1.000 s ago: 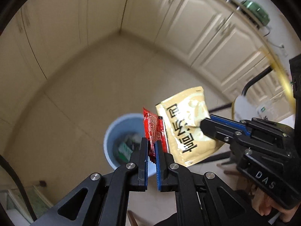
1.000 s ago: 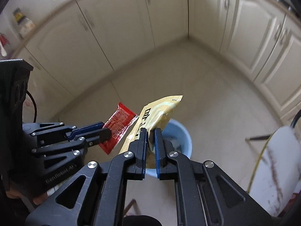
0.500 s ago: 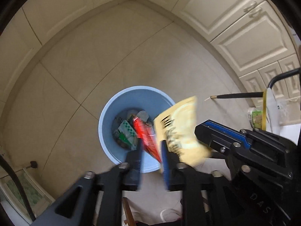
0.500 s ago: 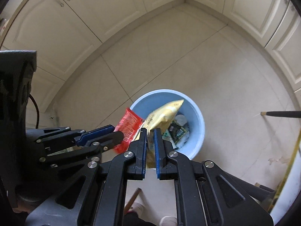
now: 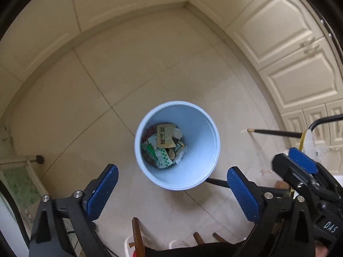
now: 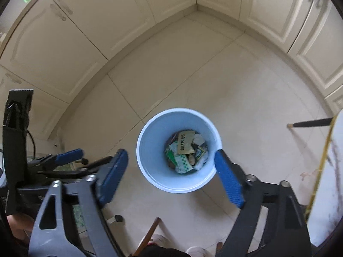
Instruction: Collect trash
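Both tongs are pointed steeply down over the floor. The left gripper (image 5: 171,194) is seen with its jaws wide apart and still opening; nothing is held between its blue pads (image 5: 103,194). The right gripper (image 6: 171,178) is likewise spread and opening, with nothing clamped; the view between its fingers is filled by the bin rim.

Directly below and just ahead of both pairs of fingertips a pale blue bin (image 5: 205,141) is found standing on the tiled floor (image 5: 150,75). At its bottom the trash is seen: a tan packet with dark lettering (image 5: 164,136) lying on top, a sliver of red wrapper (image 5: 150,131) at its left edge, and green-and-white wrappers (image 5: 163,156) underneath. None of it is touched by either gripper.

Right of the left gripper, the right gripper's housing is noted. Beyond the bin to the right, a dark rod (image 5: 276,132) is seen. Farthest off, cream cabinet doors (image 5: 289,32) are recorded meeting in a corner.
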